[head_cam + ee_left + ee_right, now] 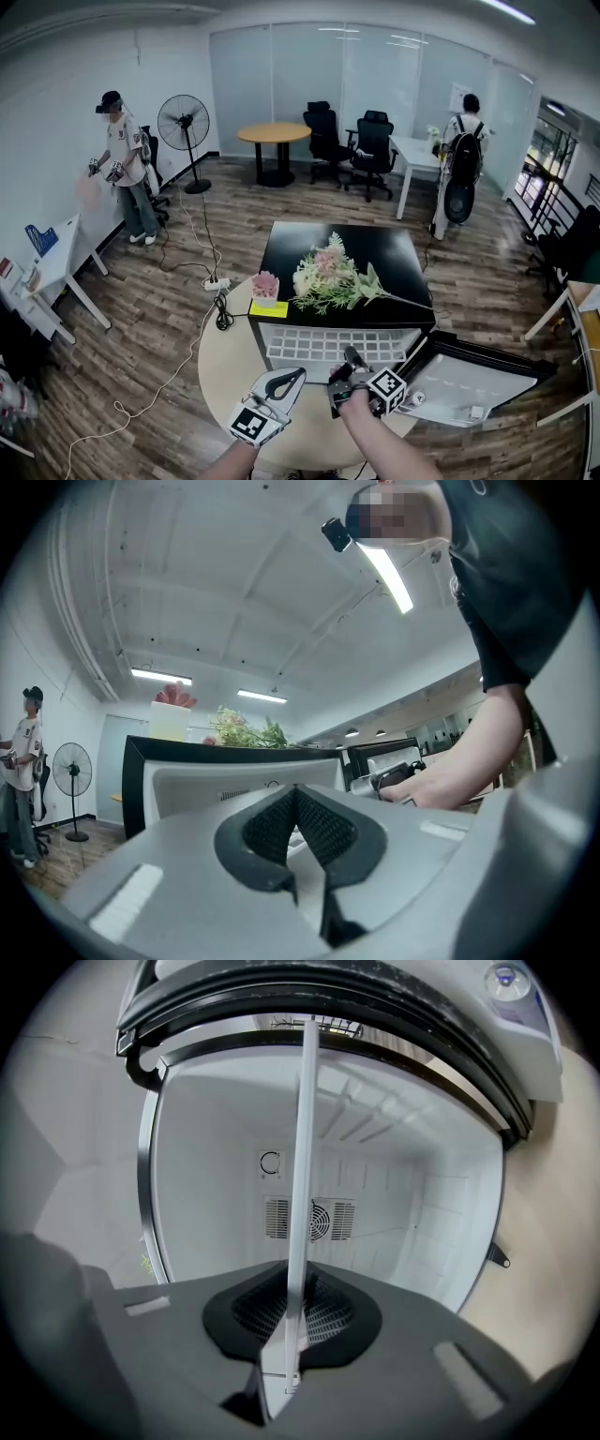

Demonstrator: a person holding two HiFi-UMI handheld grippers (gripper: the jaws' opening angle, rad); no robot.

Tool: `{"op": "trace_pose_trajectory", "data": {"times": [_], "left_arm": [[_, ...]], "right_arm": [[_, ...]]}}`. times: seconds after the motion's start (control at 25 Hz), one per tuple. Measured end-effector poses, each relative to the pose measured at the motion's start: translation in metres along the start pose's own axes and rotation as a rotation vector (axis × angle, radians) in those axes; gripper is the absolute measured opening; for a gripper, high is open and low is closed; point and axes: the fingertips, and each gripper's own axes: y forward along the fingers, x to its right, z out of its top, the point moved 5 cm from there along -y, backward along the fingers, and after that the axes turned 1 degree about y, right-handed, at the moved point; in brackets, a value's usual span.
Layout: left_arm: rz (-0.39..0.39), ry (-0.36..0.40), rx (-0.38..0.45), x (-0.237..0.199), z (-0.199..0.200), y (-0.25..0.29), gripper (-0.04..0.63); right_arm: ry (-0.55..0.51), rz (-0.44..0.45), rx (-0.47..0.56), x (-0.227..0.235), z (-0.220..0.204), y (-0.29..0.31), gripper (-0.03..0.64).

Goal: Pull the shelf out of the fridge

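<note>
Black mini fridge (398,248) on a round pale table (225,366), door (469,380) swung open to the right in the head view. On the fridge top: a bunch of flowers (328,277) lying flat, with a small pink plant (265,284) and a yellow block (268,308) together at the front left corner. White wire shelf (323,345) jutting partway out of the fridge mouth, front edge over the table, rear hidden under the fridge top. Right gripper (351,360) at the shelf's front edge, right of its middle, pointing into the fridge, right hand (361,401) behind it. Right gripper view: jaws nearly together, pads pinched on the thin white front rim of the shelf (305,1147), seen edge-on as a bright line running up the frame. Beyond it, the white fridge cavity, a round fan vent (323,1220) on the back wall, and the dark door seal arcing round. Left gripper (292,377) low over the table, just left of the right one, near the shelf's front edge; contact not clear from above. Left gripper view: pad tips meeting, nothing between them, fridge casing ahead, right hand (441,785) off to the right. Background: standing fan (184,122), one person (122,155) by the left wall, another with a backpack (464,141) at the back right.
</note>
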Motion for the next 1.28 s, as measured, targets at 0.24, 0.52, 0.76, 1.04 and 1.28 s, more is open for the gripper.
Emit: {"op": "trace_pose_trajectory", "data": {"times": [0.24,0.52,0.76,1.04,1.28], "left_arm": [[-0.004,0.033,0.017,-0.001,0.000,-0.004,0.000],[-0.008,0.017,0.014,0.005,0.004,-0.008,0.000],[-0.011,-0.002,0.024,0.008,0.004,-0.011,0.000],[-0.028,-0.026,0.049,0.012,0.017,-0.007,0.000],[-0.035,-0.013,0.069,0.011,0.022,-0.005,0.000]], "right_arm": [[-0.011,-0.005,0.006,0.000,-0.004,-0.011,0.035],[-0.015,-0.007,0.009,-0.001,-0.008,-0.020,0.035],[-0.017,-0.011,0.010,-0.001,-0.012,-0.029,0.035],[-0.018,-0.028,0.010,-0.001,-0.016,-0.038,0.035],[-0.017,-0.021,0.011,-0.001,-0.017,-0.042,0.035]]}}
